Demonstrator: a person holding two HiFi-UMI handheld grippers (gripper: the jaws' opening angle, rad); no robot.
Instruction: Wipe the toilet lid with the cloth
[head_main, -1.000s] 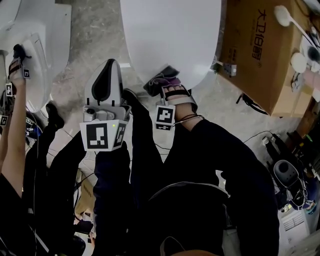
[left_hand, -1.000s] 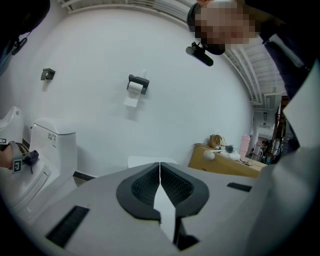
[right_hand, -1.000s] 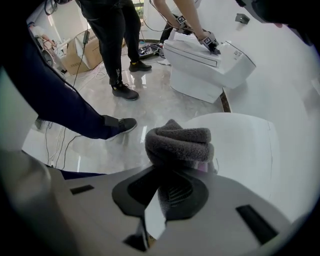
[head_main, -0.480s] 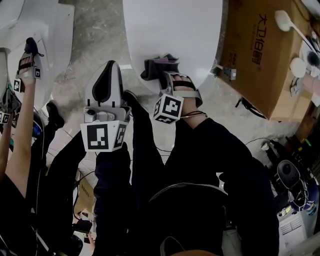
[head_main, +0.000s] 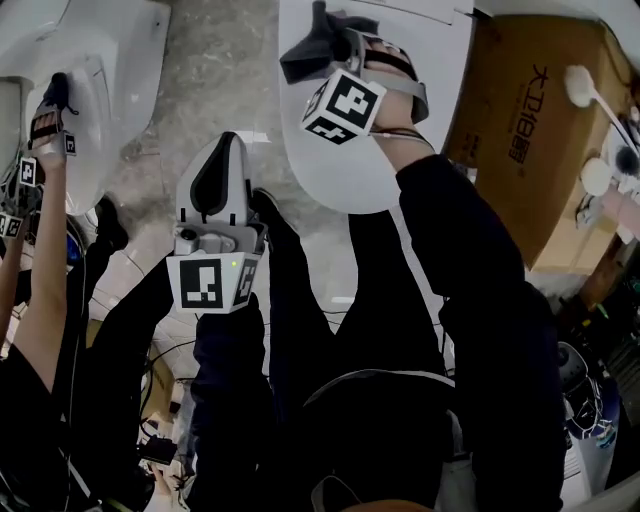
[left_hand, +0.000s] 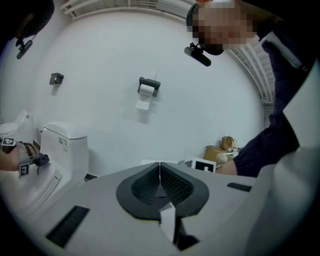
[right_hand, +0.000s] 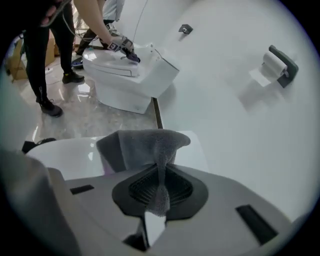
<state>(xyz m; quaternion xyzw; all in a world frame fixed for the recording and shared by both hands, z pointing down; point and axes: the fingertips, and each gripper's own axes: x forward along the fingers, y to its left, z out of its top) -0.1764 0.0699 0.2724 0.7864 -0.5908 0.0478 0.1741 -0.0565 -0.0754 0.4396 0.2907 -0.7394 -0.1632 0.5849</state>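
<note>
At the far left of the head view, another person's forearm (head_main: 40, 230) reaches up to a second white ceramic toilet (head_main: 110, 60), with a small gripper (head_main: 45, 110) resting on its seat. To the right of that lies a strip of grey mottled stone floor (head_main: 205, 70).

Left of centre, the left gripper (head_main: 226, 145) hangs over the floor, apart from both toilets. In the left gripper view its ribbed dark pads (left_hand: 160, 175) are pressed together with nothing between them. They point at a white wall where a grey wall-mounted paper roll holder (left_hand: 148, 89) hangs above centre.

At upper centre of the head view, the right gripper (head_main: 338, 42) is far up the smooth white oval toilet lid (head_main: 340, 170), near the top edge of the frame. Its jaws are clamped on the dark grey fuzzy cloth (head_main: 305, 55), which spreads left of the tips and lies on the lid. In the right gripper view a pinched fold of the cloth (right_hand: 145, 145) runs down between the pads. The rest fans out flat on the lid (right_hand: 65, 152) just beyond them, near the lid's edge by the wall.

At the right of the head view, a brown cardboard box (head_main: 520, 130) with dark print stands just beside the lid.
</note>
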